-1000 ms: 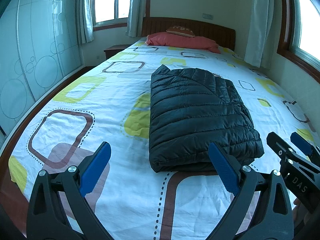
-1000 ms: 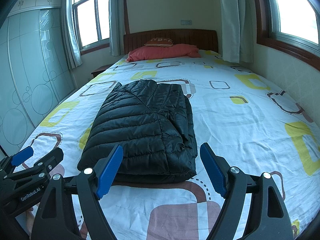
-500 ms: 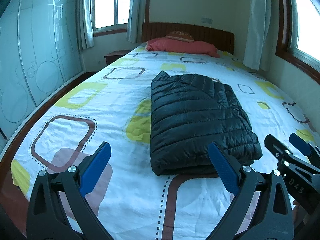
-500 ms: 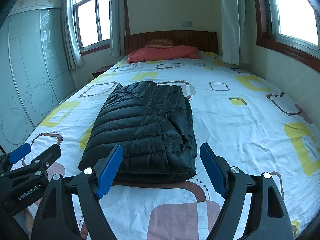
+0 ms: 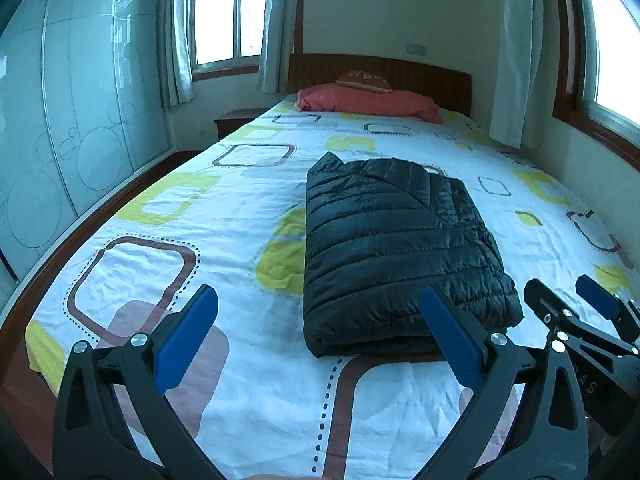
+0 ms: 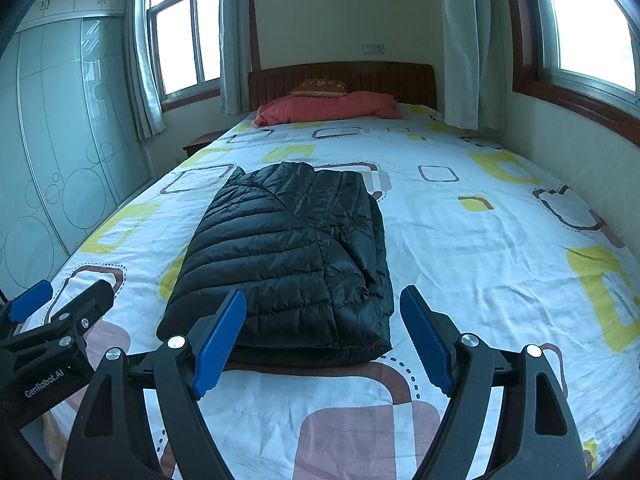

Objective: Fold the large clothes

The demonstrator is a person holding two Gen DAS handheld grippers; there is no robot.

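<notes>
While both tools gape empty, folded jacket (image 5: pixel 396 248) lies lengthwise toward headboard (image 5: pixel 380 76).

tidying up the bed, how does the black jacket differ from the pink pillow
The jacket is black, quilted and shiny; the pillow is plain pink cloth. The jacket lies folded into a neat block near the foot of the bed, while the pillow lies along the headboard. A small brown cushion sits on the pillow; nothing sits on the jacket. Both are soft and rest on the patterned sheet.
</notes>
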